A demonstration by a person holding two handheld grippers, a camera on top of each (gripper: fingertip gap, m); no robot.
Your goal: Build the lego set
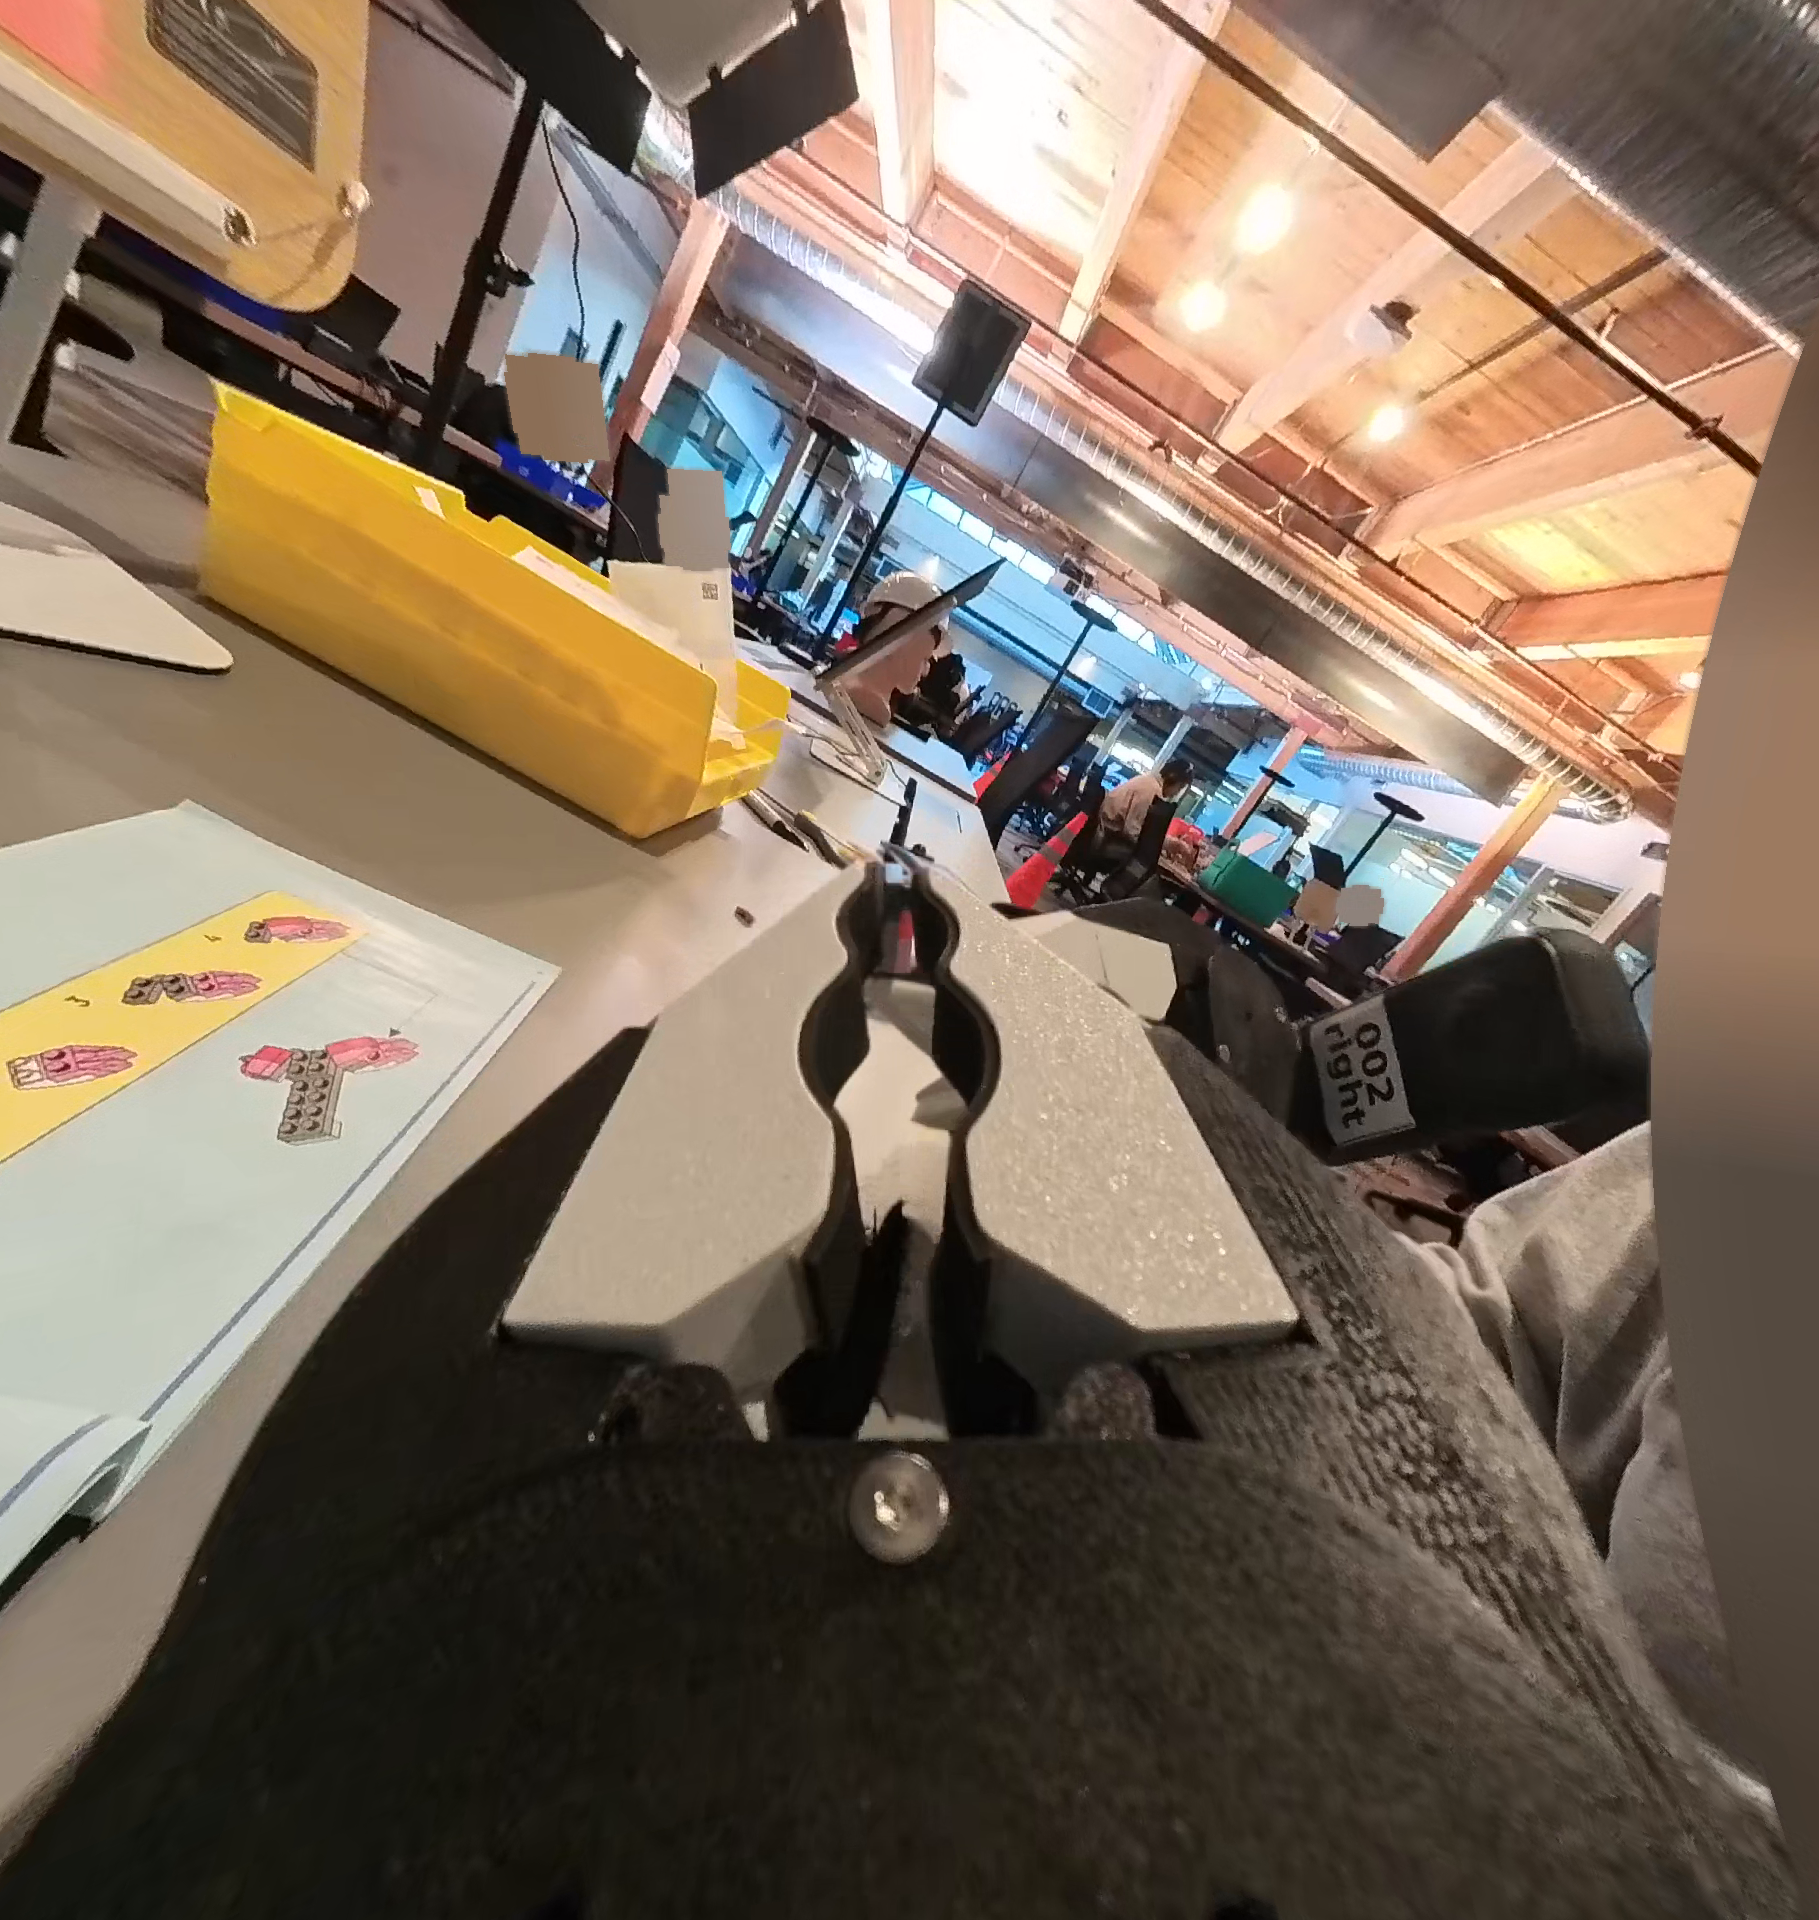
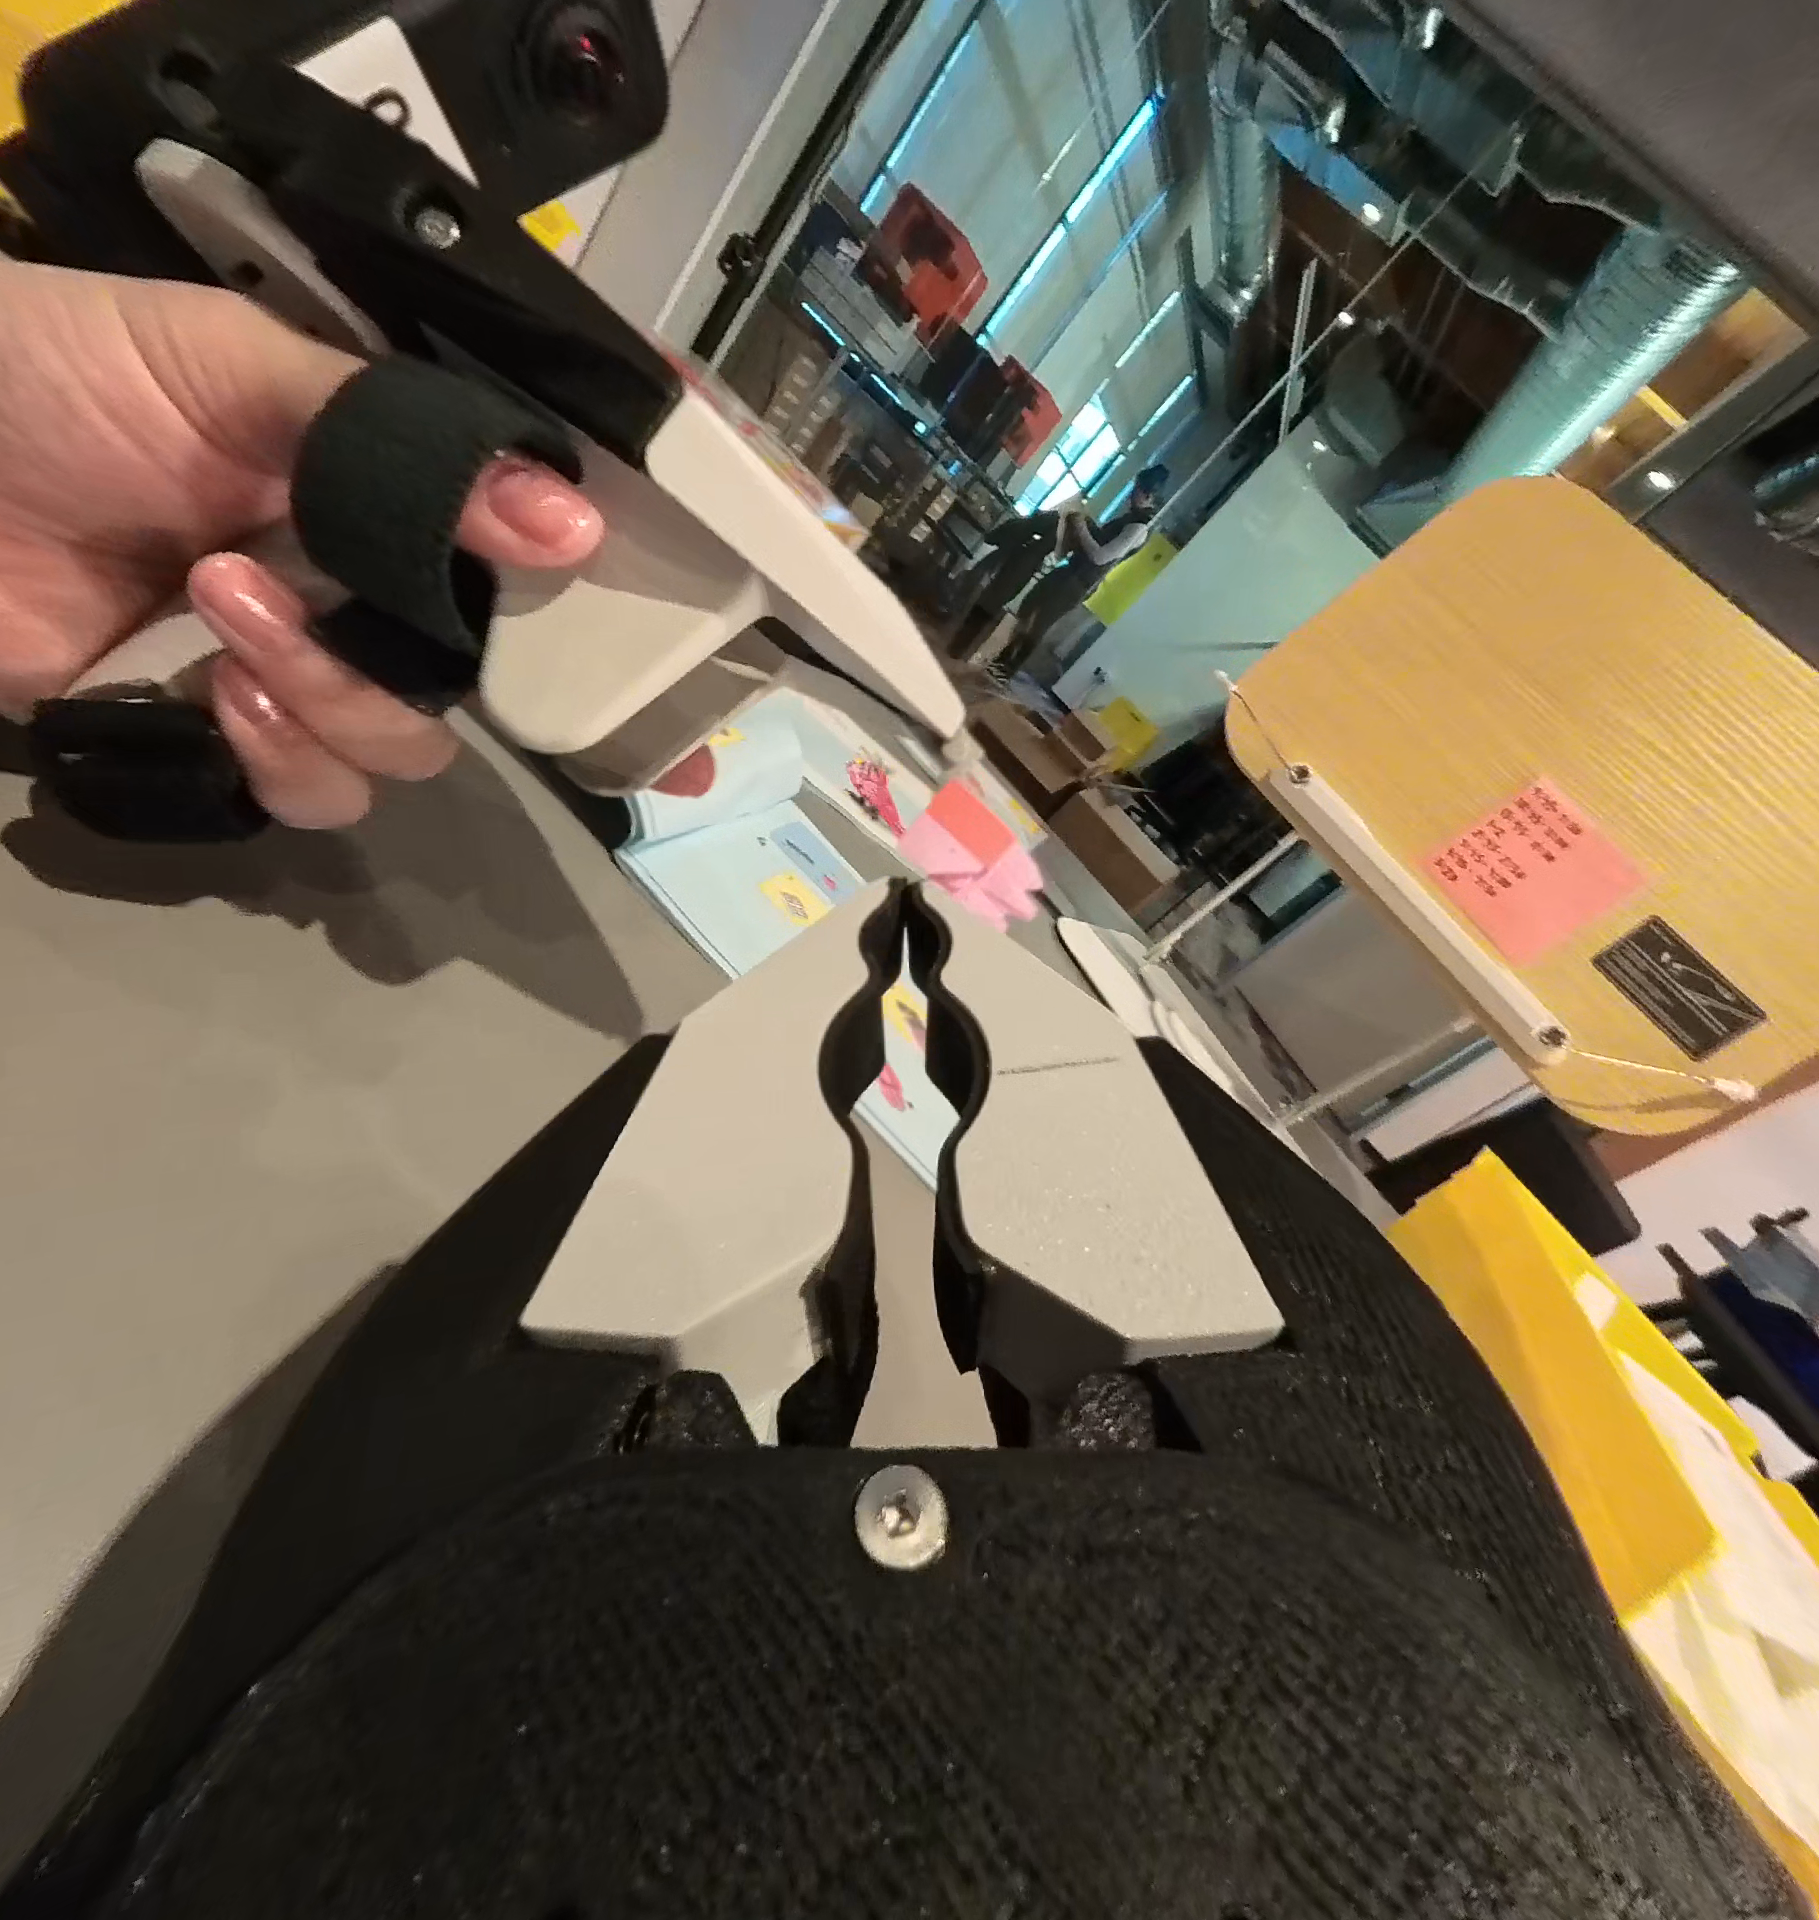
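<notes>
My left gripper (image 1: 897, 906) is shut on a small pink and coral lego assembly, which shows as a red sliver (image 1: 900, 940) between its fingertips. In the right wrist view the left gripper (image 2: 959, 750) is held by a hand at the upper left. The pink assembly (image 2: 972, 847) hangs from its tips, above the table. My right gripper (image 2: 900, 896) is shut, with its pads pressed together just left of and below the assembly. It also shows in the left wrist view (image 1: 1102, 951), close to the right of my left fingers. The light blue instruction booklet (image 1: 209, 1091) lies open on the grey table.
A yellow bin (image 1: 448, 613) with paper bags stands behind the booklet and shows in the right wrist view (image 2: 1570, 1403). A wooden board (image 2: 1570, 748) with a pink note juts out at the right. A white stand base (image 1: 53, 592) sits at the far left. A sleeve (image 1: 1570, 1299) is at the right. The grippers are tip to tip, or close to it.
</notes>
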